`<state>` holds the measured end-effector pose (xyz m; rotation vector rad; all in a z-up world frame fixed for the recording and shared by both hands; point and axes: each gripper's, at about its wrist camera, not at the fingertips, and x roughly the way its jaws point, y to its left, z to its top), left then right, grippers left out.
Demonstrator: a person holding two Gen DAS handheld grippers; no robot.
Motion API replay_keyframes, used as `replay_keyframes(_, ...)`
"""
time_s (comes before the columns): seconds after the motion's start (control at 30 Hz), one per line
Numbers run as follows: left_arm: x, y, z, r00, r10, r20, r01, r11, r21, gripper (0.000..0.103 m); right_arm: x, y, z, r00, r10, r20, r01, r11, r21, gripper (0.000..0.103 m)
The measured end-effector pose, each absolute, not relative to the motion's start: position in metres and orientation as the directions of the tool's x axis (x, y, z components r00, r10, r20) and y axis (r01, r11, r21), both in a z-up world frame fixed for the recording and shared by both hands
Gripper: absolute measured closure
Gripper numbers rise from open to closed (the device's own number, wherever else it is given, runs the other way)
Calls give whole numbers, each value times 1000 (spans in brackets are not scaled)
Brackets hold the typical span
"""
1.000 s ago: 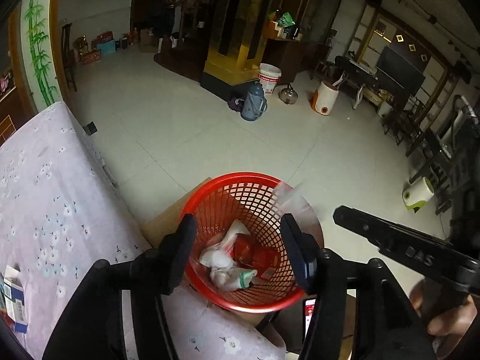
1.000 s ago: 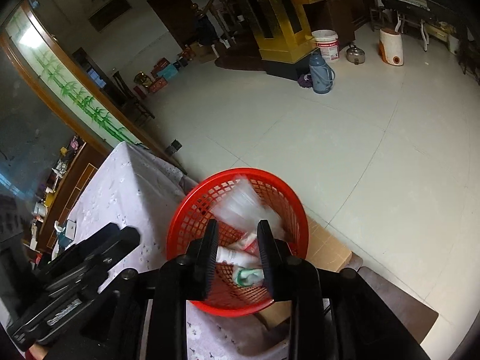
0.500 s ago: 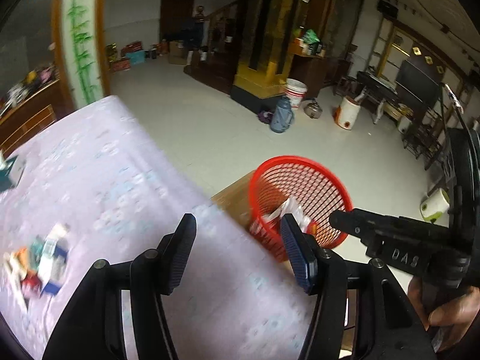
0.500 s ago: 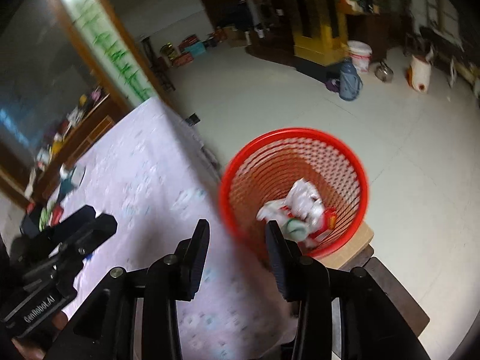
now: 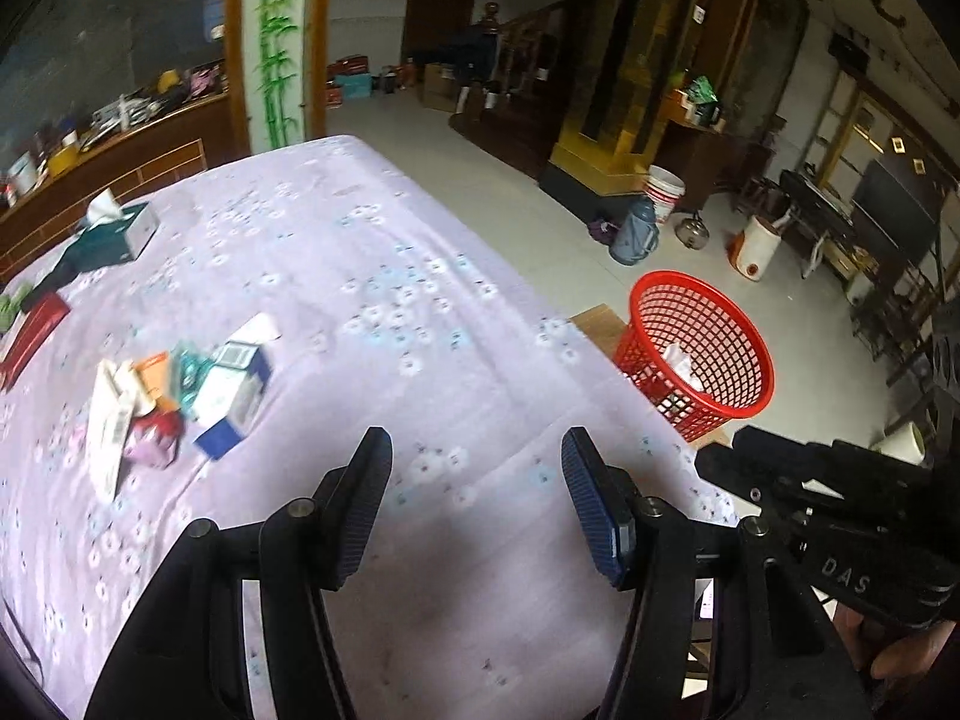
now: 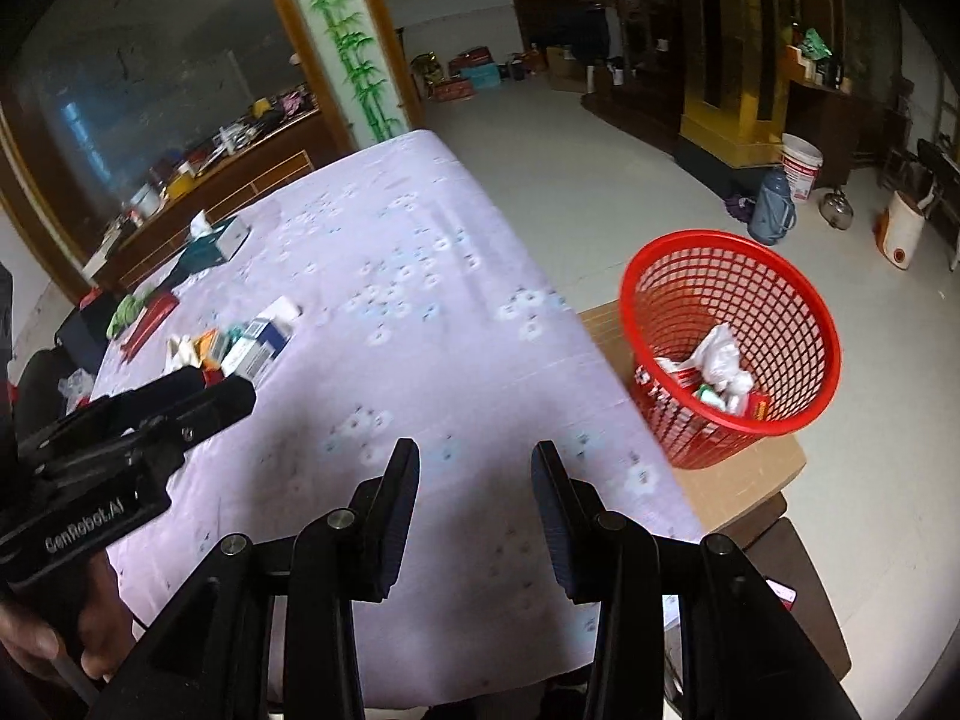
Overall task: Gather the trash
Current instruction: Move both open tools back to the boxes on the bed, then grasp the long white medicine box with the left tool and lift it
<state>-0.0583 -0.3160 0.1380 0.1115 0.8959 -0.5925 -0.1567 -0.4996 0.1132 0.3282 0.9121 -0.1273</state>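
My left gripper (image 5: pixel 477 462) has its jaws spread wide with nothing between them, only lilac cloth showing in the gap. My right gripper (image 6: pixel 474 471) stands parted too, a little narrower, and it is just as empty.

Both hang over the table (image 5: pixel 372 276), which wears a pale purple cloth dotted with small white and blue flowers, creased toward the near edge. In the left wrist view, at about ten o'clock from the jaws, there's the pile of trash (image 5: pixel 174 390): a white and blue box, a long white carton, an orange packet, something teal, a pinkish crumple, all touching or overlapping. Farther out at eleven o'clock sits a tissue box (image 5: pixel 117 231), and a red box (image 5: pixel 30 333) lies at the left edge.

At two o'clock, off the table's corner, the red basket (image 5: pixel 699 348) stands on a low brown cardboard surface (image 6: pixel 738 480), with white crumpled wrappers and red packaging inside.

Beyond that, pale floor tiles run to a blue thermos jug (image 5: pixel 633 237), a white bucket (image 5: pixel 663 192) and a kettle (image 5: pixel 690 231) beside a gold-and-black pillar (image 5: pixel 618 90). At twelve o'clock a panel painted with green bamboo (image 5: pixel 276 42) rises behind the table, next to a cluttered wooden sideboard (image 5: pixel 120 144).
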Motion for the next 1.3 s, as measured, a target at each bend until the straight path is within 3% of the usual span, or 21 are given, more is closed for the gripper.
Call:
replay_keyframes(0.73,-56,-203,129,508,-370,-778,404,900,-165,45,-136,-412,97,531,148,-835,145,954,262,61)
replay_keyframes(1.13,-1,-94,109,555,-238,-797,173,970,-169,45,-130,-400,93,502,157,-850,115,962,246,61)
replay_keyframes(1.3,33,-95,92,538,-193,-820,210,973,-91,45,-133,-403,93,492,150,-857,118,965,236,61)
